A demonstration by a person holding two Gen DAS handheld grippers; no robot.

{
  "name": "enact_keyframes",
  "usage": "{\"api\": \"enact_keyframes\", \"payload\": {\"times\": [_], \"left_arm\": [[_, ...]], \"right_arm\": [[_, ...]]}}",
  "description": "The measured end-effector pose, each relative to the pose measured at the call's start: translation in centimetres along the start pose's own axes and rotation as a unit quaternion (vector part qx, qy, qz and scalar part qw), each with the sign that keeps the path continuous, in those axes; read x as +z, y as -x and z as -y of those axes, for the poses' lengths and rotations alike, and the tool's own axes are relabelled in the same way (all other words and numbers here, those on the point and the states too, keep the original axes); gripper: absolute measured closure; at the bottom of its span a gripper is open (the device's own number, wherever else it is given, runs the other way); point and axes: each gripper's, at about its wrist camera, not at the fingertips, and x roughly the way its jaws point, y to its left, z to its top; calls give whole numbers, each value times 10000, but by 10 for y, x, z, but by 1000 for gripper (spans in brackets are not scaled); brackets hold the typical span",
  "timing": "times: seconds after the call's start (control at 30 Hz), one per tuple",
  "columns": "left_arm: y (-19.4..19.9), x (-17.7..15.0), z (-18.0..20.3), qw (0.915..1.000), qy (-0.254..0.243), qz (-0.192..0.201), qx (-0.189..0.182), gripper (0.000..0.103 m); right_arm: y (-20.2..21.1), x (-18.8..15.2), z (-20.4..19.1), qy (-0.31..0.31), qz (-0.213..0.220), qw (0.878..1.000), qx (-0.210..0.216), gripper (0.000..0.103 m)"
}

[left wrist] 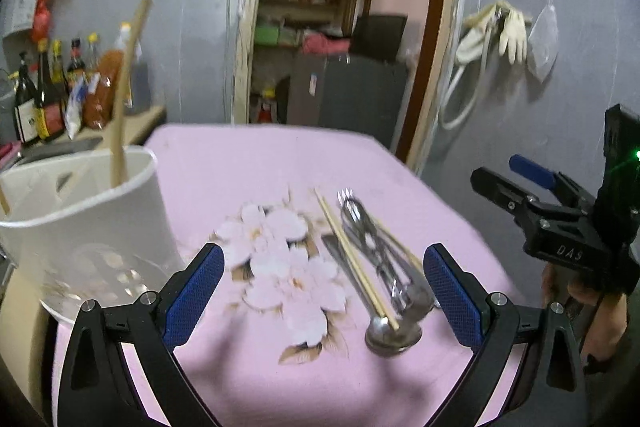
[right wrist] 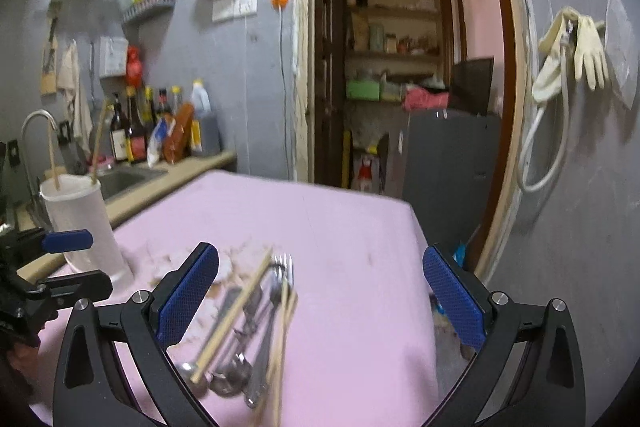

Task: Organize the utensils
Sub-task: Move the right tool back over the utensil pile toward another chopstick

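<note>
Grey walls (right wrist: 248,75), open doorway (right wrist: 400,67), shelves (right wrist: 394,57) beyond.

The room around me is dim, the grey walls dull, while the room beyond the doorway (right wrist: 404,67) glows warmer. My left tongs (left wrist: 324,295) throw soft shadows onto the pink tabletop (left wrist: 248,163). Both views bend hard at the edges into black corners. The utensils (right wrist: 248,331) smear in the right view, probably motion blur; the bottles (left wrist: 52,95) look soft.

"DAS" – raised lettering on right gripper (left wrist: 516,183) body.
</note>
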Motion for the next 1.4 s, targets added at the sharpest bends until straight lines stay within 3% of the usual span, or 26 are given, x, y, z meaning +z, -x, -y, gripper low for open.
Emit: {"api": "enact_keyframes", "payload": {"times": [0.2,0.3,0.57,0.67,0.83,1.0,1.13,1.4], "left_arm": [[-29,-4,-1,9979,25,-645,-101,6],[-40,-5,-3,9959,6,-889,-159,6],[-69,-9,-7,9883,-61,-1498,-287,26],[-77,-12,-10,9850,33,-1694,-328,32],[-81,-8,-11,9842,-14,-1741,-338,33],[-92,-8,-5,9830,-167,-1802,-309,33],[-97,-9,1,9818,-320,-1860,-233,38],[-110,-8,4,9802,-444,-1929,-17,48]], "right_arm": [[-17,-12,10,-4,-557,9984,66,1],[-26,-17,11,45,-865,9962,128,9],[-51,-33,7,148,-1740,9829,585,60],[-57,-38,0,270,-1972,9772,738,70],[-64,-42,-7,445,-2187,9713,818,79],[-68,-42,-11,581,-2285,9687,780,81],[-67,-41,-8,601,-2258,9699,679,93],[-66,-41,2,400,-2217,9718,697,93]]}}
